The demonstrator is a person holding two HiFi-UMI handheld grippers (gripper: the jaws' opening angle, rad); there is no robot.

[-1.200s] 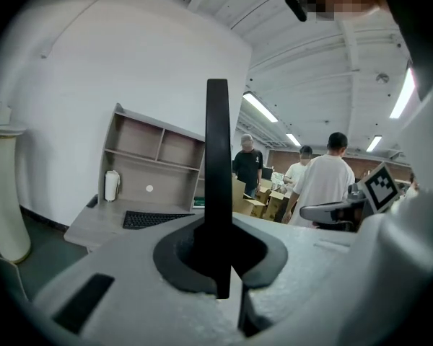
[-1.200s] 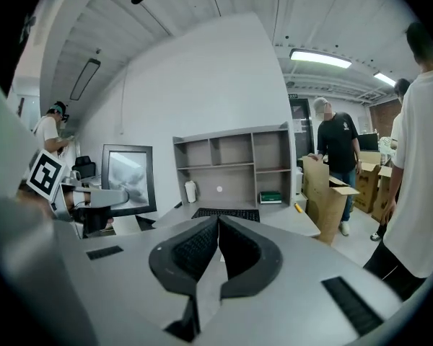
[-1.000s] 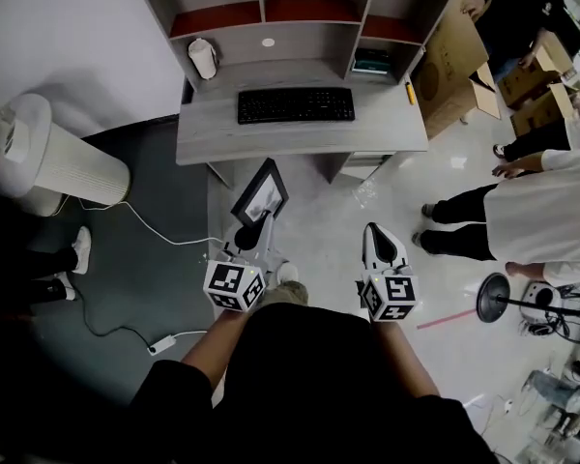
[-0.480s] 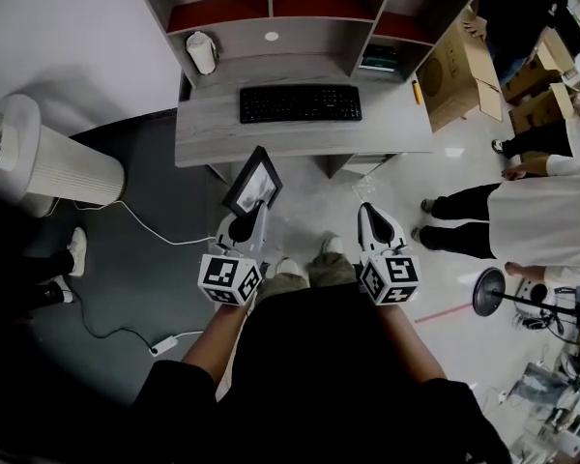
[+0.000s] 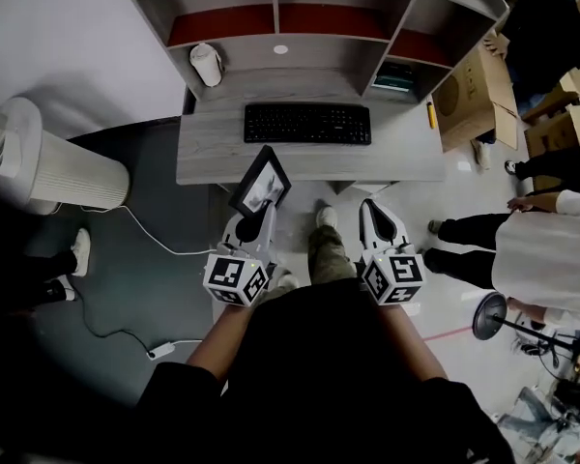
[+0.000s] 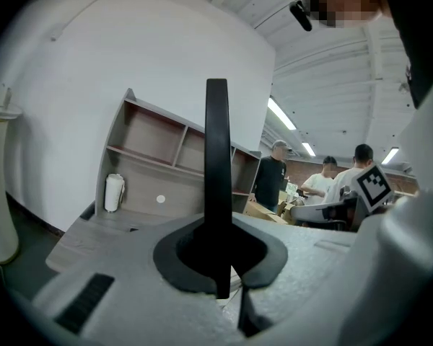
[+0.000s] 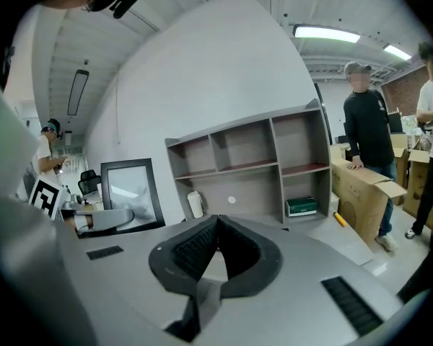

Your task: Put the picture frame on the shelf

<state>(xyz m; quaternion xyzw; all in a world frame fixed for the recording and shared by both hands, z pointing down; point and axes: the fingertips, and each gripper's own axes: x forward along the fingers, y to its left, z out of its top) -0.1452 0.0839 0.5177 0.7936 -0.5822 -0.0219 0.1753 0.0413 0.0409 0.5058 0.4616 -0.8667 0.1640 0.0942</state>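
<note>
Just short of the desk [image 5: 213,148], we stand with both tools held out low in front of us. Our left tongs [image 5: 261,213] are clenched on the picture frame [image 5: 262,182], gripping it by its lower edge. The frame rises upright from them, tilted a little, its glass facing up toward us in the head view. In the left gripper view it shows edge-on as a thin dark bar pinched between the two pads. It hangs in the air over the floor near the desk's front edge, well apart from the shelf [image 5: 222,25], which stands at the back of the desk with its compartments open toward us. Our right tongs [image 5: 375,208] are clenched too, jaws pressed together with nothing between them, level with the left ones and just to their right. On the desk lies a black keyboard [image 5: 307,124]; behind it, to the left under the shelf, stands a white cup [image 5: 206,64]. A green box [image 5: 396,75] sits in the lower right compartment, and a yellow pen [image 5: 431,115] lies near the desk's right edge. Beside the desk on the right stands an open cardboard box [image 5: 478,90] with people near it.
</note>
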